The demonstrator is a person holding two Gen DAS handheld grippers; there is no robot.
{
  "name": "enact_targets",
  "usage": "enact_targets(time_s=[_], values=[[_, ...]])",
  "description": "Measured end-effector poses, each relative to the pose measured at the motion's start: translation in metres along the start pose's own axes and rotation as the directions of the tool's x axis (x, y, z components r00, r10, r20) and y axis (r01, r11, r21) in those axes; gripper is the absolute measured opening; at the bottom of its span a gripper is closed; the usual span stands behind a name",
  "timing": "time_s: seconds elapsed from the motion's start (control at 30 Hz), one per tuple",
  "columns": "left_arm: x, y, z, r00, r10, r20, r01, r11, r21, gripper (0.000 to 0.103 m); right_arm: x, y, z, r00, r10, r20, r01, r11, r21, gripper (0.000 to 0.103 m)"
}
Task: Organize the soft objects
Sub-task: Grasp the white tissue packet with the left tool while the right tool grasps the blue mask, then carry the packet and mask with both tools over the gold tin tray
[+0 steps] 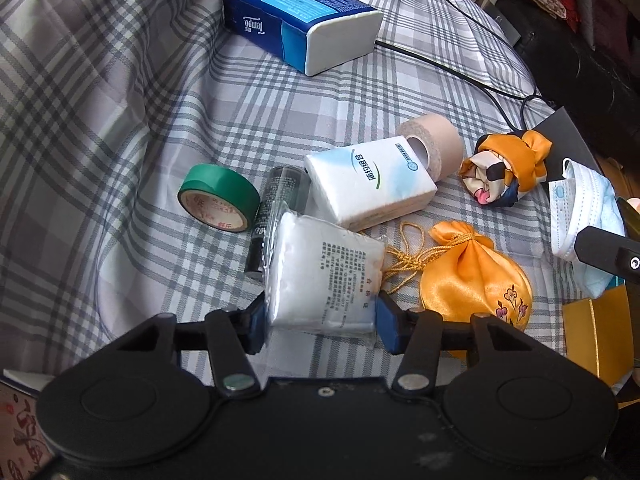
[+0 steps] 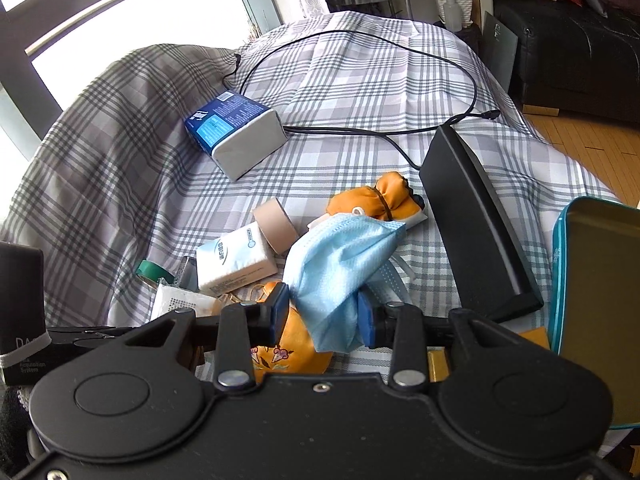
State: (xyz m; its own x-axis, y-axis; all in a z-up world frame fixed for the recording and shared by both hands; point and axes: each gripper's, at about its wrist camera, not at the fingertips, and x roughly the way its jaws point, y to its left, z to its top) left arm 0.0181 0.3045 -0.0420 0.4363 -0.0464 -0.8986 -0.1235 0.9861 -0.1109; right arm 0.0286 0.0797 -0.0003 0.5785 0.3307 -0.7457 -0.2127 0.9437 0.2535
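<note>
Plaid-sheeted bed (image 1: 120,92) fills both views; landmark = white tissue pack (image 1: 370,182) at centre. My left gripper (image 1: 320,320) is clamped on a clear-wrapped white cotton packet (image 1: 324,276), pads pressing both sides, just nearer me than the tissue pack. My right gripper (image 2: 324,318) pinches a blue face mask (image 2: 340,256), bunched betw. the pads, to the right of the tissue pack. Green tape roll (image 1: 220,196) and dark tube (image 1: 276,208) lie left of it; beige tape roll (image 1: 434,146) touches its far end. Orange satin pouch (image 1: 476,272) sits near-right, scarf bundle (image 1: 504,168) right, blue tissue brick (image 1: 300,20) and black cable (image 1: 440,64) well beyond.
</note>
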Motion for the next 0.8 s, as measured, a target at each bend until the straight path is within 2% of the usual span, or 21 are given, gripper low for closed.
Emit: enact_targets(time_s=[0.23, 0.43, 0.53, 0.63, 0.73, 0.8], values=[[-0.035, -0.009, -0.001, 0.998, 0.011, 0.07, -0.013, 0.999, 0.032, 0.05, -0.023, -0.012, 0.001, 0.997, 0.006, 0.081, -0.01, 0.999, 0.042, 0.037], [-0.071, -0.041, 0.003, 0.99, -0.012, 0.139, -0.003, 0.994, 0.108, 0.05, -0.055, -0.04, 0.002, 0.981, -0.044, 0.19, 0.018, 0.99, 0.138, 0.037], [-0.082, -0.063, 0.005, 0.987, -0.036, 0.159, 0.011, 0.988, 0.156, 0.05, -0.072, -0.06, 0.0, 0.963, -0.118, 0.243, 0.068, 0.977, 0.204, 0.037], [-0.09, -0.093, 0.007, 0.982, -0.07, 0.174, 0.032, 0.976, 0.215, 0.05, -0.088, -0.084, -0.002, 0.935, -0.222, 0.278, 0.138, 0.947, 0.291, 0.037], [-0.095, -0.125, 0.008, 0.978, -0.107, 0.177, 0.056, 0.961, 0.269, 0.05, -0.103, -0.116, -0.007, 0.912, -0.304, 0.275, 0.173, 0.894, 0.412, 0.037], [-0.097, -0.153, 0.007, 0.975, -0.141, 0.17, 0.083, 0.948, 0.308, 0.05, -0.112, -0.136, -0.011, 0.883, -0.397, 0.252, 0.239, 0.84, 0.487, 0.037]])
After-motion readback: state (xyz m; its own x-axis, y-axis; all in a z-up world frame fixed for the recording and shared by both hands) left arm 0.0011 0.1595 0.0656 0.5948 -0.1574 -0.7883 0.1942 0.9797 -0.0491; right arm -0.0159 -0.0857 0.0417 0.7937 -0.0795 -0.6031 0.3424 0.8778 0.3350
